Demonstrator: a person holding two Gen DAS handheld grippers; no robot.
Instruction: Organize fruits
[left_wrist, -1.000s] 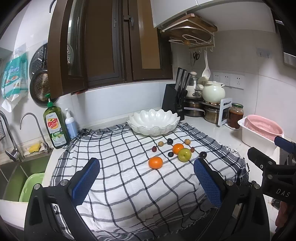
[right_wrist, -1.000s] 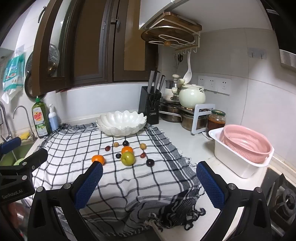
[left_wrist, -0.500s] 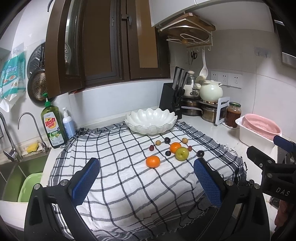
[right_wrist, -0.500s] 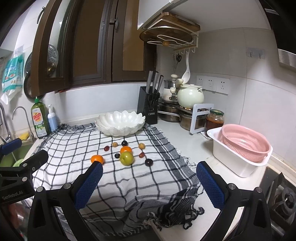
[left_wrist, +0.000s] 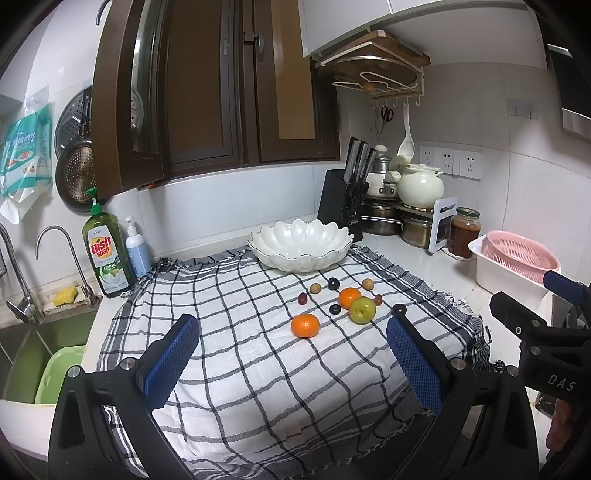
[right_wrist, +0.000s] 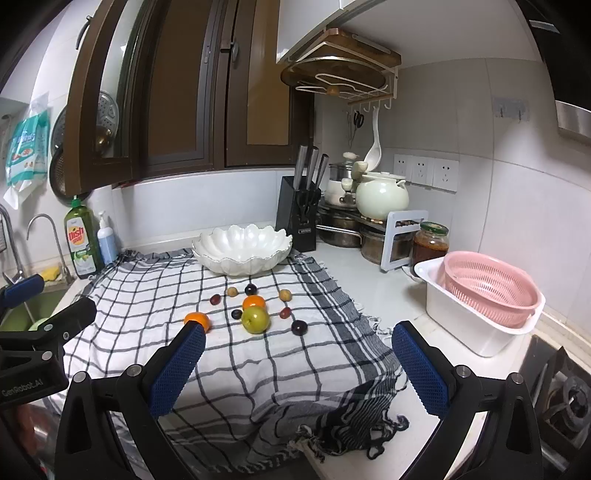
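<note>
Tools (left_wrist: 291, 354) (right_wrist: 297, 360) agape, fruits (left_wrist: 334, 304) beyond

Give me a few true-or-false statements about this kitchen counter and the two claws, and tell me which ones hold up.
1. The white bowl already holds fruit. False: it is empty; the fruits lie on the checked cloth.
2. Both the left claw and the right claw are open and hold nothing. True.
3. The green apple lies beside an orange. True.
4. The knife block stands left of the bowl. False: it stands to the bowl's right.
5. A pink colander sits in a white tub. True.
</note>
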